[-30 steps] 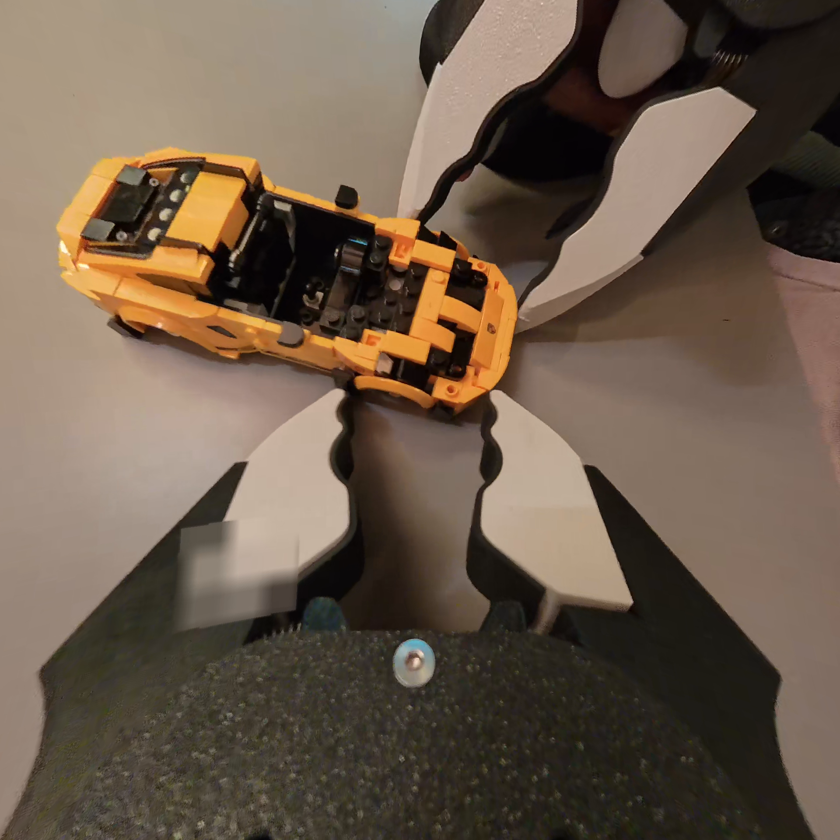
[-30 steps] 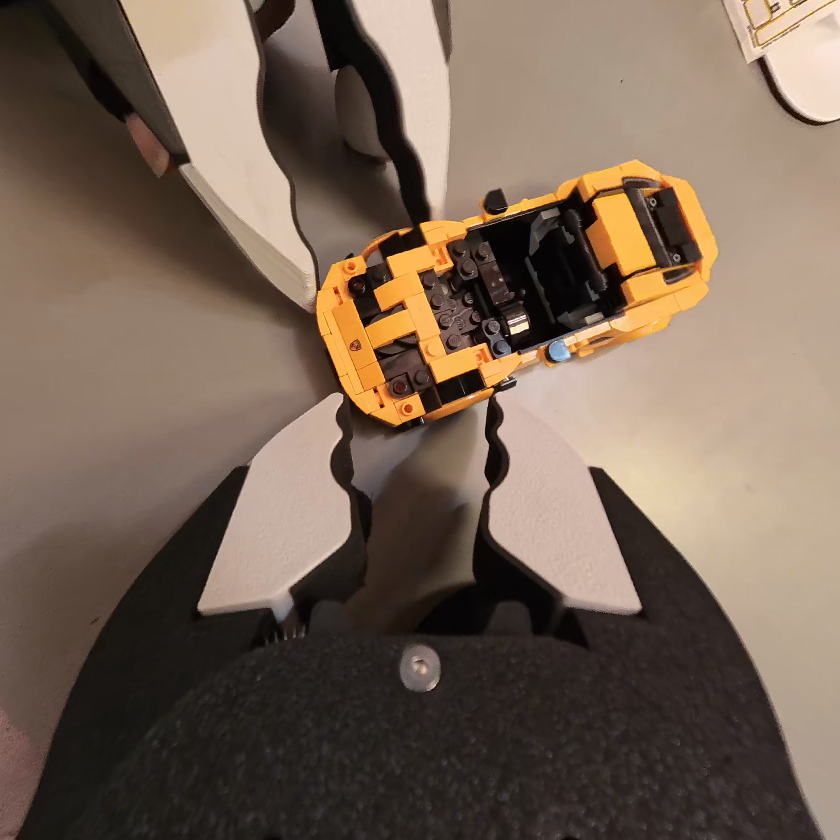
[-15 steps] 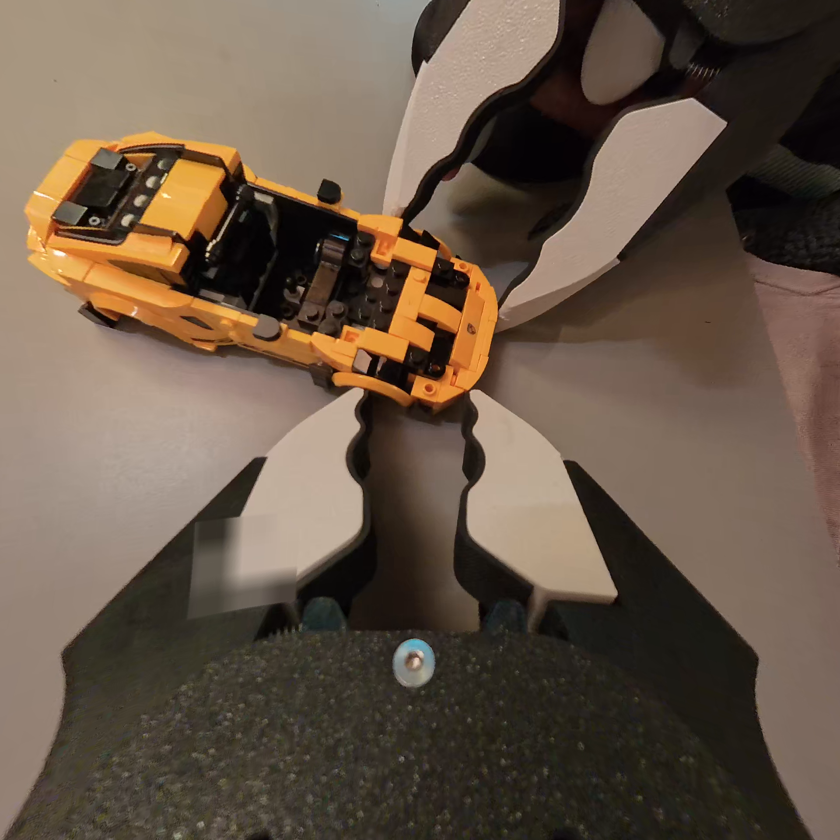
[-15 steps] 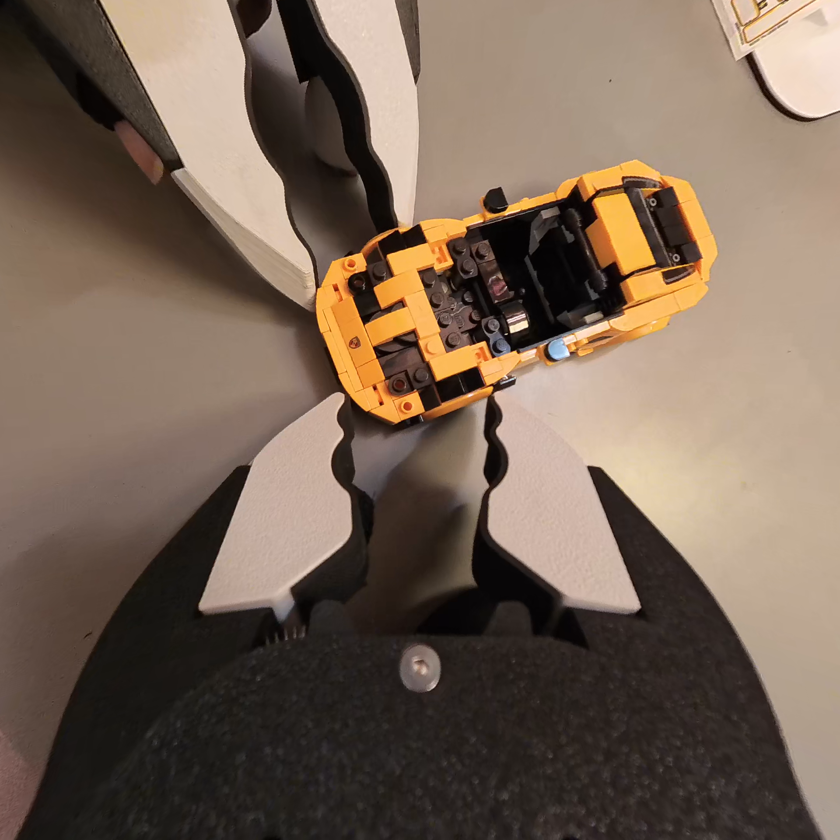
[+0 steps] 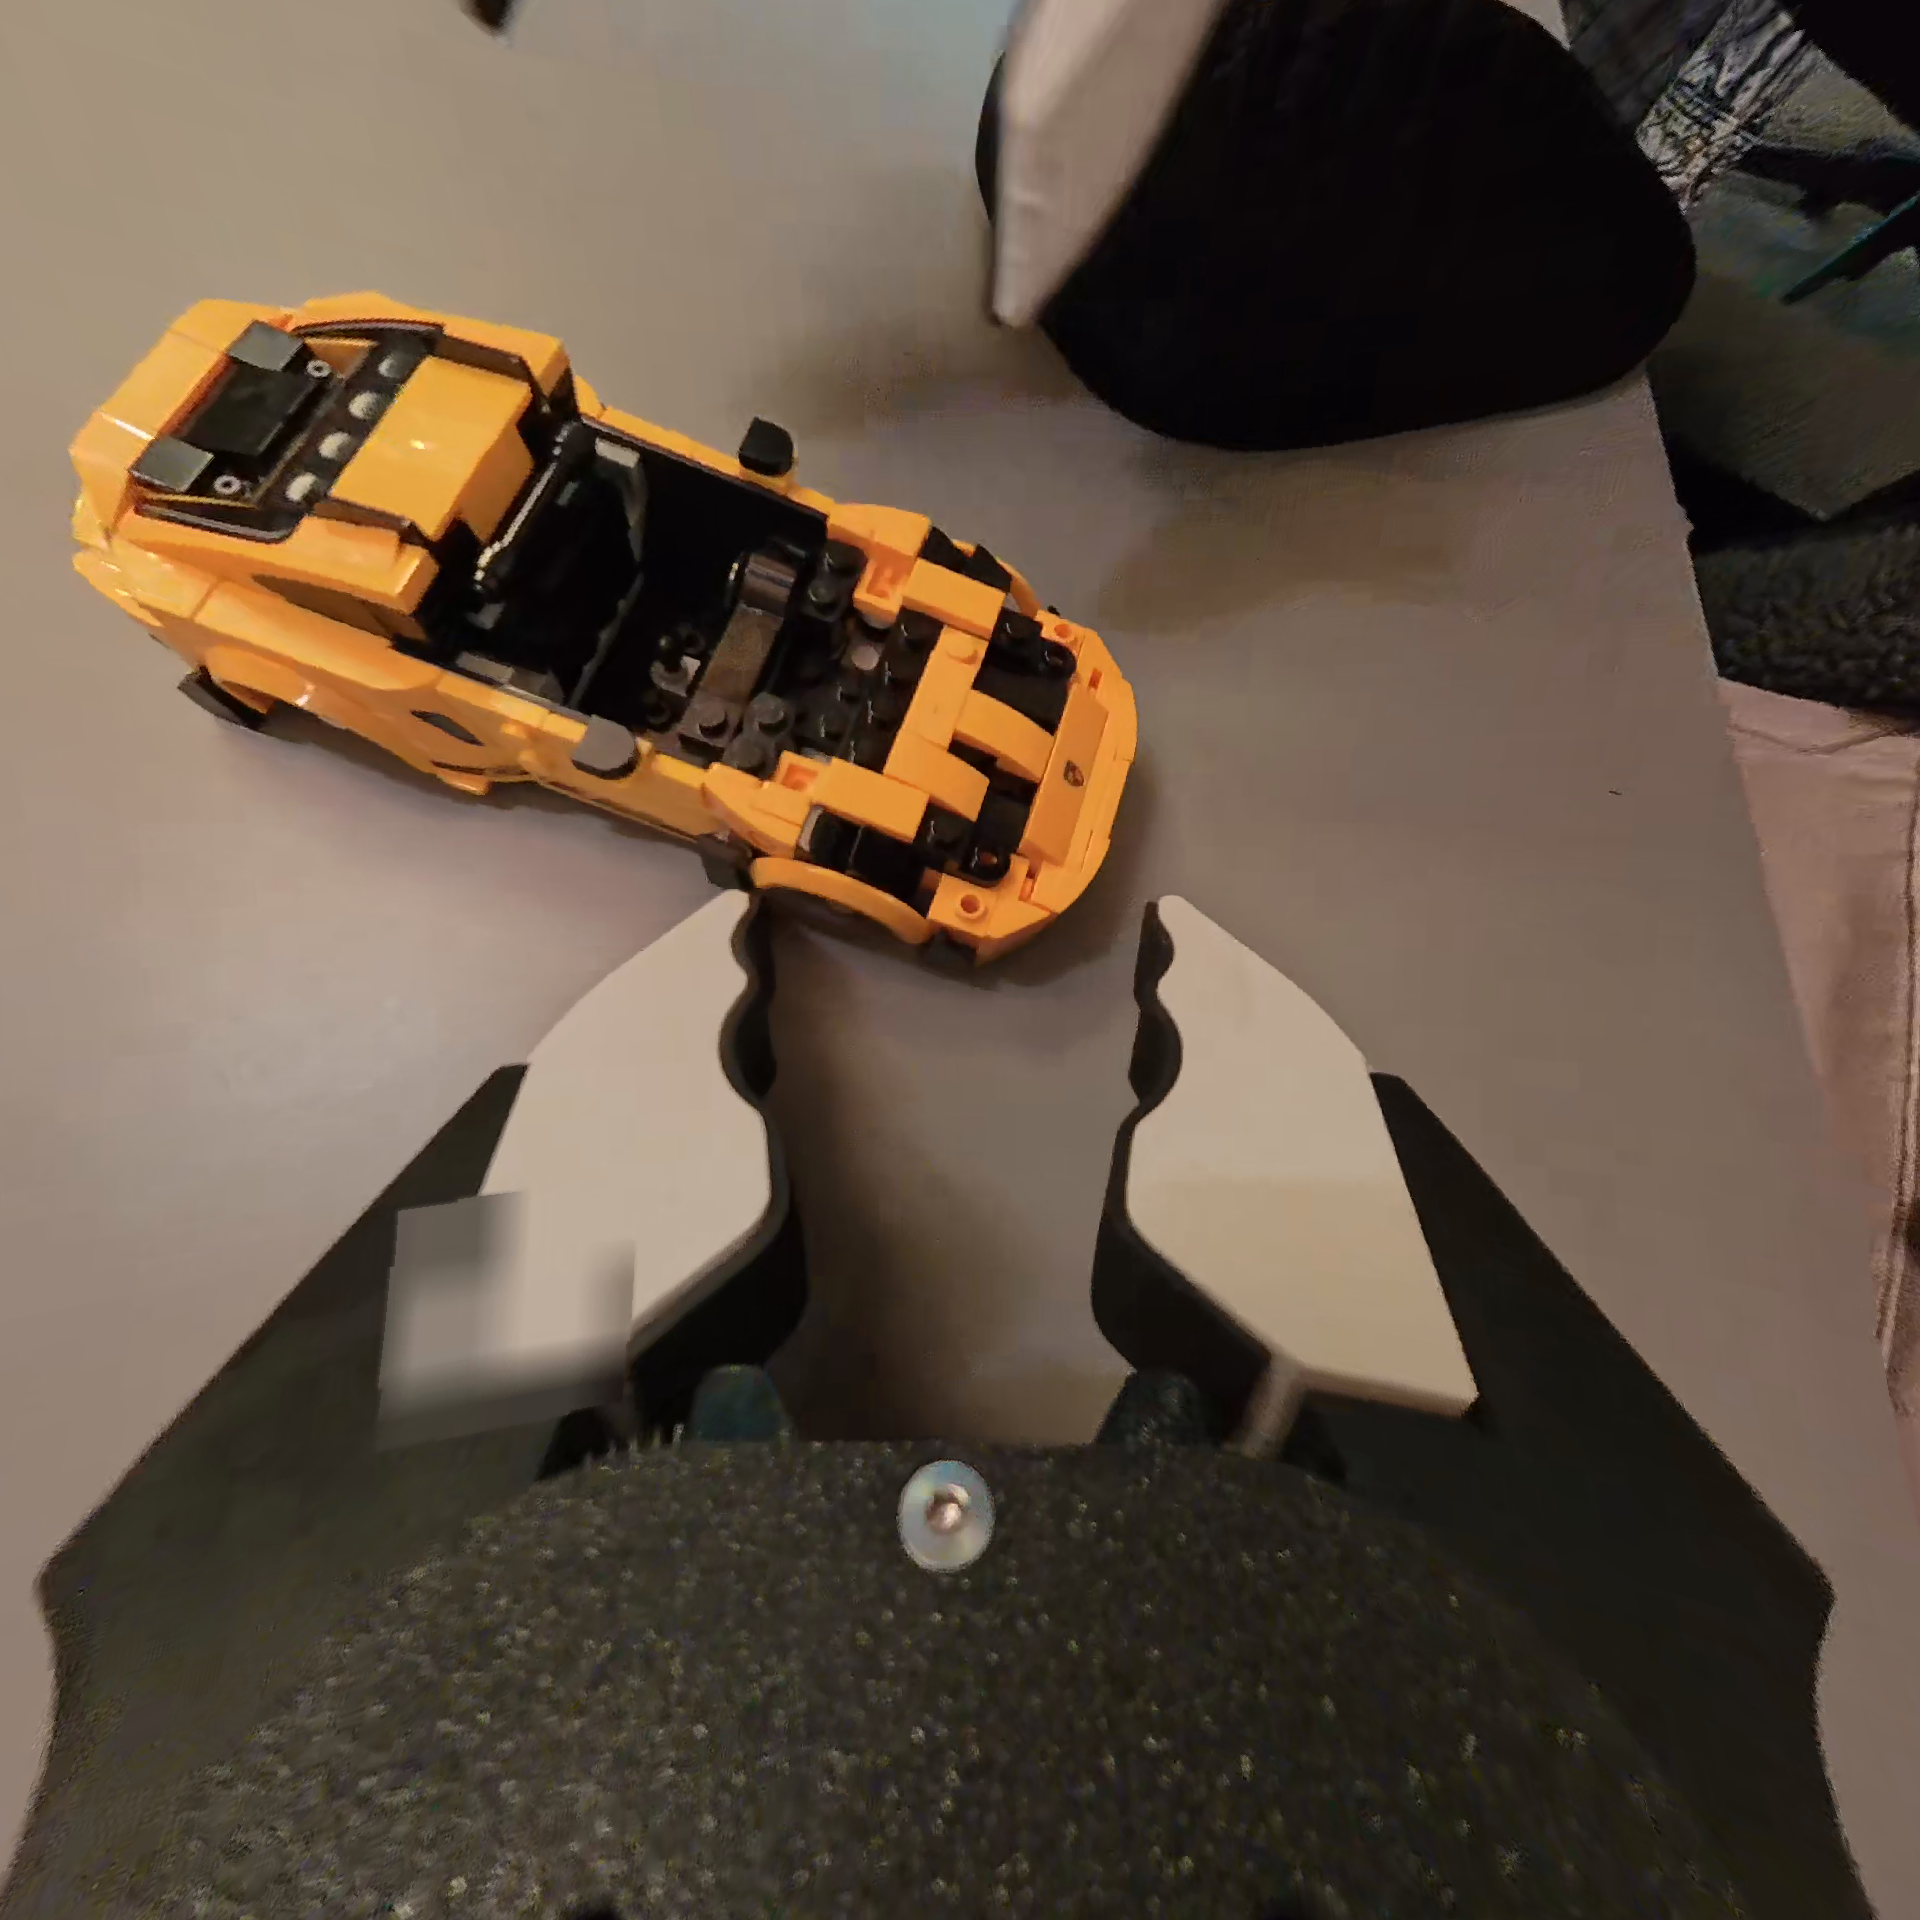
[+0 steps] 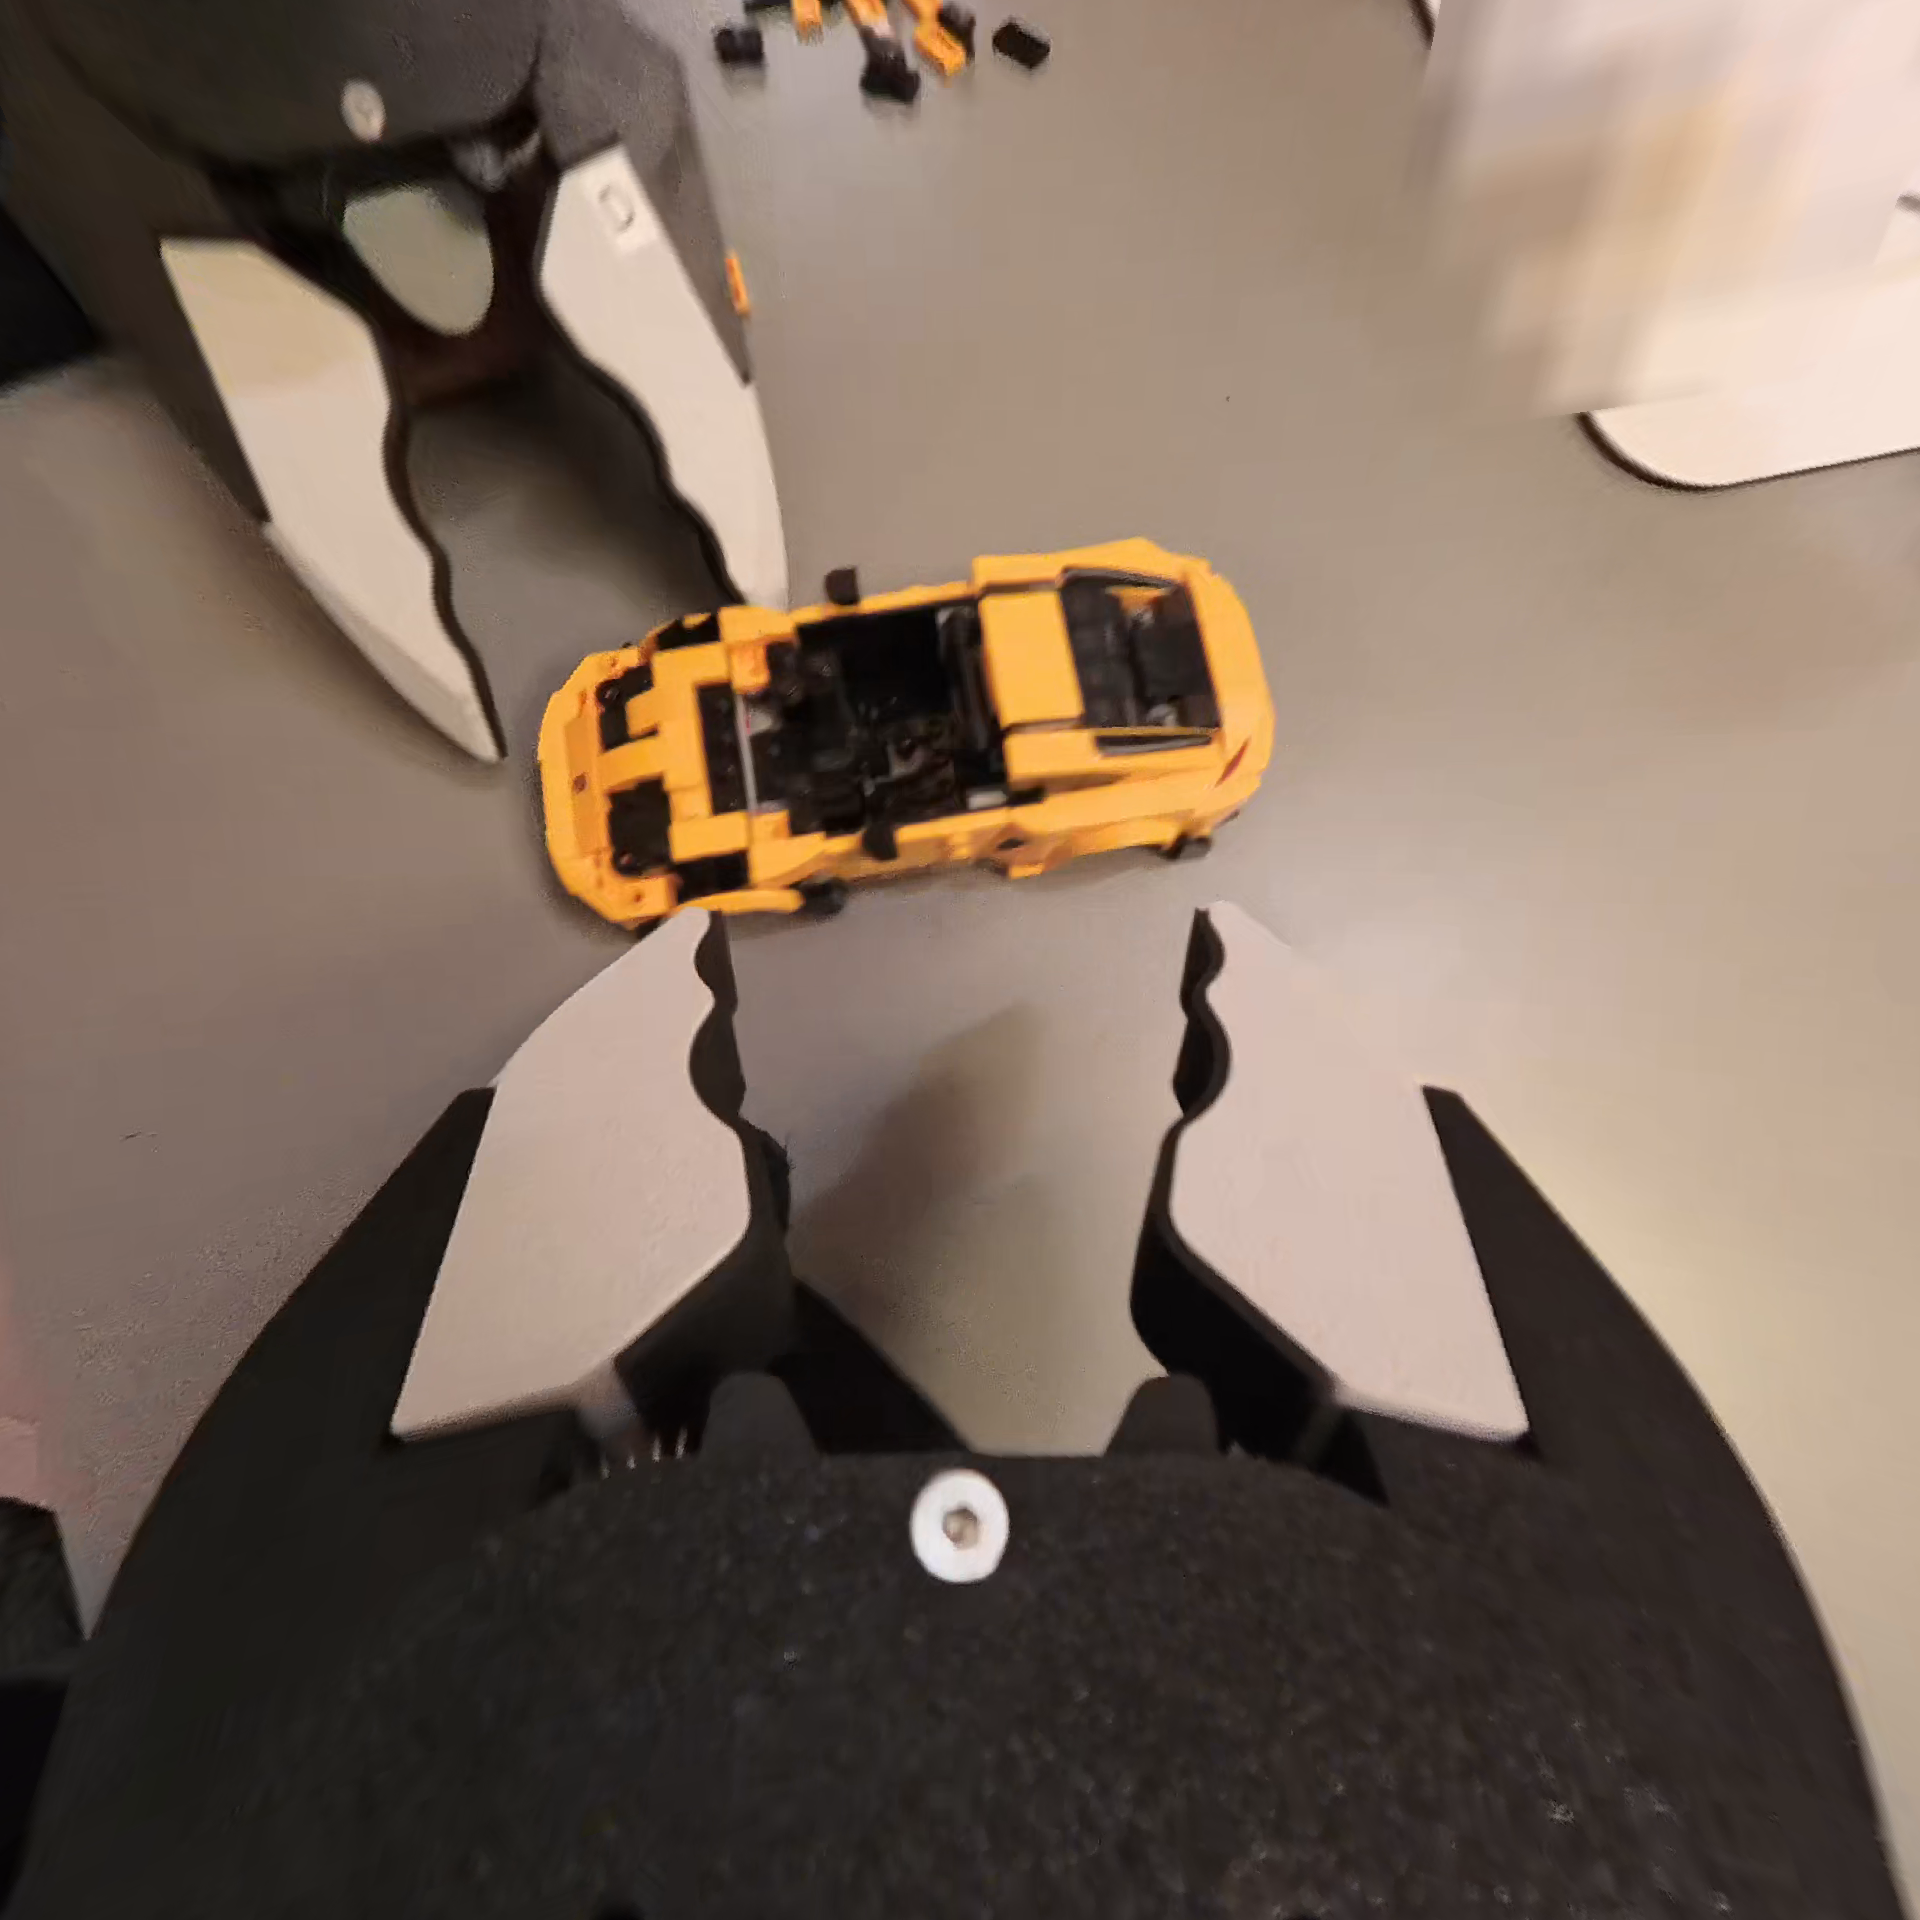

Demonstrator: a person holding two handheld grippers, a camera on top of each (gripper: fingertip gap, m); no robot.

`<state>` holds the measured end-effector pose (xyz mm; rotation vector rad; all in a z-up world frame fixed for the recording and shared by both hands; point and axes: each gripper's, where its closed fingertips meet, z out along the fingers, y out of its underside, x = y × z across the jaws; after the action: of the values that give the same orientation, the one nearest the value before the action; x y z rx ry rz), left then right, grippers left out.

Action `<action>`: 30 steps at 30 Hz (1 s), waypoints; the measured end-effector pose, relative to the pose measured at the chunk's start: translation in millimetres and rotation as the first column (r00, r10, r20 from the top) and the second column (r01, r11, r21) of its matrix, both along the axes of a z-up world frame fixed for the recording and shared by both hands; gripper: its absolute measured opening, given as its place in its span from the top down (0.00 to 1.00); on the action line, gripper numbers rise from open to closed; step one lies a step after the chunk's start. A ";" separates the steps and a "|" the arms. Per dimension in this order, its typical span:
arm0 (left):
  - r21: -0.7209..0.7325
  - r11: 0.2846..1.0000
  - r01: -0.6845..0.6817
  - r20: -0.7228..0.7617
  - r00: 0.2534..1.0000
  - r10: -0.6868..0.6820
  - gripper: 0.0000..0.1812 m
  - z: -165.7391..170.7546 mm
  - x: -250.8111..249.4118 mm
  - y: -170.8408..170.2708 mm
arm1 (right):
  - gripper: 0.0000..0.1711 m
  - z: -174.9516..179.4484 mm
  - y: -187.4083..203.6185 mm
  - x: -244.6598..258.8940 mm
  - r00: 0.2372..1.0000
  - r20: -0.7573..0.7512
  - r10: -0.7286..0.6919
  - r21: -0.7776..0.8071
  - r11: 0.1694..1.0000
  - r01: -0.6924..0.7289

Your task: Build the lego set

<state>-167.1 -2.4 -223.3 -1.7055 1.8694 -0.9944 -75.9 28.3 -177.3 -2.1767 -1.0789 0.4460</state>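
Note:
An orange and black lego car (image 5: 582,634) with an open black cockpit stands on the grey table (image 5: 1351,831); it also shows in the right wrist view (image 6: 904,727), blurred. My left gripper (image 5: 951,914) is open and empty, its left fingertip close to the car's front corner. In the right wrist view the left gripper (image 6: 623,665) shows open at the car's nose. My right gripper (image 6: 956,925) is open and empty, just short of the car's side. In the left wrist view the right gripper (image 5: 1299,208) is at the top, blurred and away from the car.
Several loose small orange and black pieces (image 6: 883,47) lie at the far edge of the table. A white object (image 6: 1714,260), blurred, is at the back right. The table's right edge (image 5: 1704,644) runs close to the car's nose, with dark fabric beyond it.
Both grippers have opened wider and let go of the car's front. The right gripper has pulled back and away from the car. The car now rests on the table.

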 end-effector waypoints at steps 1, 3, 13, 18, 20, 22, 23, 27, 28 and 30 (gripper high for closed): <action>0.008 1.000 -0.010 -0.003 1.000 0.010 0.62 -0.2 0.7 -0.1 | 0.51 -1.3 8.8 0.6 0.999 -0.036 0.025 -0.033 0.999 -0.026; 0.034 0.999 -0.029 -0.003 1.000 0.029 0.60 -1.4 2.5 1.7 | 0.49 -9.2 26.7 -0.4 0.995 -0.078 0.066 -0.074 0.995 -0.072; 0.046 0.997 -0.059 0.016 0.998 0.058 0.64 -1.9 6.6 10.9 | 0.54 -30.6 52.0 -15.5 0.964 -0.186 0.190 -0.077 0.975 -0.207; 0.046 0.998 -0.037 0.018 0.999 0.036 0.64 -1.9 6.5 11.2 | 0.54 -31.7 51.1 -14.2 0.971 -0.168 0.168 -0.057 0.982 -0.179; 0.046 0.998 -0.031 0.018 0.999 0.031 0.64 -1.9 6.2 11.4 | 0.54 -32.1 51.5 -14.5 0.973 -0.166 0.158 -0.052 0.984 -0.169; 0.044 0.999 -0.024 0.017 1.000 0.023 0.64 -1.8 5.5 12.0 | 0.54 -32.3 51.3 -14.9 0.976 -0.161 0.149 -0.050 0.986 -0.159; 0.044 0.999 -0.018 0.017 1.000 0.017 0.64 -1.8 5.0 12.5 | 0.54 -32.2 51.2 -14.9 0.976 -0.161 0.145 -0.051 0.987 -0.155; 0.050 0.999 0.004 0.020 1.000 -0.005 0.64 -1.5 1.4 21.6 | 0.56 -31.7 56.2 -12.3 0.981 -0.169 0.093 -0.053 0.993 -0.103; 0.063 0.998 -0.006 0.023 1.000 0.005 0.63 -1.1 -0.2 28.0 | 0.56 -31.3 58.7 -10.5 0.981 -0.178 0.072 -0.052 0.995 -0.082; 0.082 0.996 -0.031 0.028 0.999 0.029 0.61 -0.7 -4.7 41.9 | 0.56 -29.4 61.8 -6.1 0.978 -0.205 0.041 -0.068 0.996 -0.056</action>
<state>-171.8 39.5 -224.0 -1.6596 1.8362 -0.9116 -82.1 90.1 -206.7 -2.1176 -1.0178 0.7242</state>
